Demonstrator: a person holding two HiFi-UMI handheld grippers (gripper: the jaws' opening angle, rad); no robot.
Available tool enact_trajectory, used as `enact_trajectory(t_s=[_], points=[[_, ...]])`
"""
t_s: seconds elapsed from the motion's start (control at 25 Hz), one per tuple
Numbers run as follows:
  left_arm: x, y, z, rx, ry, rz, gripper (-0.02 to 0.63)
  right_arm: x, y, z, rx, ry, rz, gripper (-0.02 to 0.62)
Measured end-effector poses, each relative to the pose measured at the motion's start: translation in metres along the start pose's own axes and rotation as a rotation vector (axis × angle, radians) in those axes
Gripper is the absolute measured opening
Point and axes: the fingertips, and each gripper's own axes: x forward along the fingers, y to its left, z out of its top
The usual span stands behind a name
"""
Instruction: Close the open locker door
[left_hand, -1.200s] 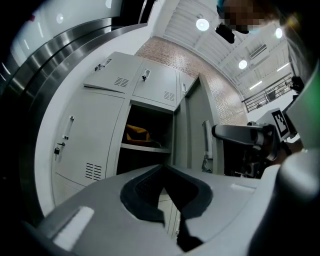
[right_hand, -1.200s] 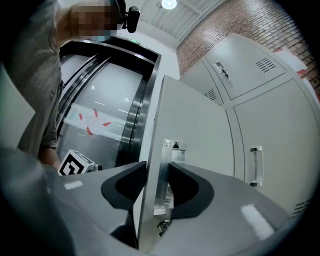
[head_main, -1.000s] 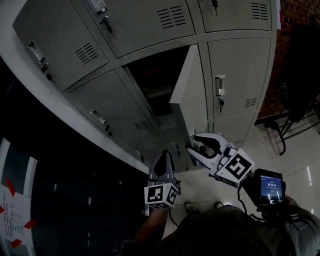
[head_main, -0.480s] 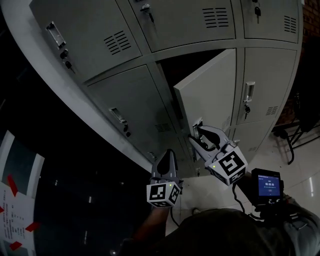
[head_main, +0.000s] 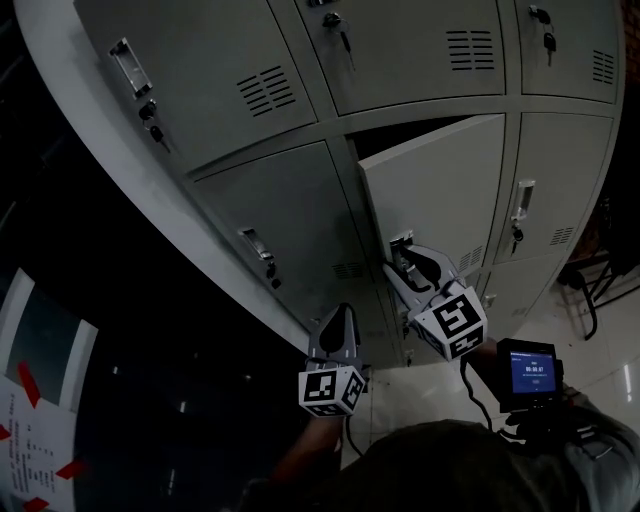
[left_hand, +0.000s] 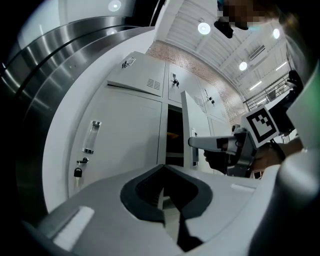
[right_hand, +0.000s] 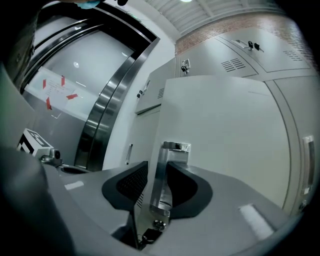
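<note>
**A:** Where is the door?

**B:** The pale grey metal locker door (head_main: 440, 190) sits right of centre in the head view, set in a bank of grey steel lockers (head_main: 250, 70). It stands ajar, and a dark wedge of the compartment (head_main: 395, 137) shows along its upper edge.

**A:** And the right claw?

**B:** The right gripper (head_main: 398, 258) is at the door's lower left corner. Its jaws are clamped on the shiny chrome pull handle (right_hand: 174, 147). In the right gripper view the handle stands upright between the two dark pads.

**A:** The left one?

**B:** The left gripper (head_main: 337, 315) hangs lower in the frame, below and to the left of the right one. Its jaws are together with nothing between them.

**A:** Anything else?

**B:** A small black device with a lit screen (head_main: 530, 372) is at the lower right, near the right gripper's marker cube.
</note>
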Motion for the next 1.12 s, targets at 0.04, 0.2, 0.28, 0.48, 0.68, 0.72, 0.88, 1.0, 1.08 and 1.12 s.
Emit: enact_trajectory(t_s=[0.04, 0.2, 0.28, 0.48, 0.68, 0.72, 0.88, 1.0, 1.08, 1.12], points=[[0.001, 0.003, 0.000, -0.002, -0.001, 0.001, -0.002, 0.005, -0.002, -0.001, -0.004, 0.003, -0.009, 0.132], [0.006, 0.014, 0.001, -0.002, -0.011, 0.004, -0.002, 0.026, -0.010, -0.005, -0.026, 0.013, -0.038, 0.114], [0.008, 0.019, 0.003, -0.002, -0.017, 0.007, -0.002, 0.036, -0.015, -0.007, -0.033, 0.020, -0.051, 0.114], [0.012, 0.030, 0.005, 0.000, -0.020, 0.018, -0.002, 0.056, -0.030, -0.012, -0.024, 0.033, -0.089, 0.089], [0.015, 0.037, 0.007, -0.002, -0.026, 0.027, -0.002, 0.070, -0.042, -0.016, -0.018, 0.039, -0.128, 0.071], [0.015, 0.038, 0.007, -0.002, -0.027, 0.028, -0.002, 0.072, -0.044, -0.017, -0.015, 0.040, -0.133, 0.071], [0.016, 0.042, 0.008, -0.006, -0.033, 0.033, -0.002, 0.077, -0.049, -0.018, -0.004, 0.041, -0.152, 0.070], [0.016, 0.044, 0.007, -0.006, -0.030, 0.036, -0.002, 0.077, -0.050, -0.018, -0.007, 0.040, -0.169, 0.057], [0.017, 0.045, 0.006, -0.008, -0.029, 0.036, -0.002, 0.078, -0.050, -0.018, -0.009, 0.041, -0.176, 0.057], [0.018, 0.045, 0.006, -0.010, -0.028, 0.036, -0.002, 0.078, -0.050, -0.018, -0.010, 0.042, -0.178, 0.058]])
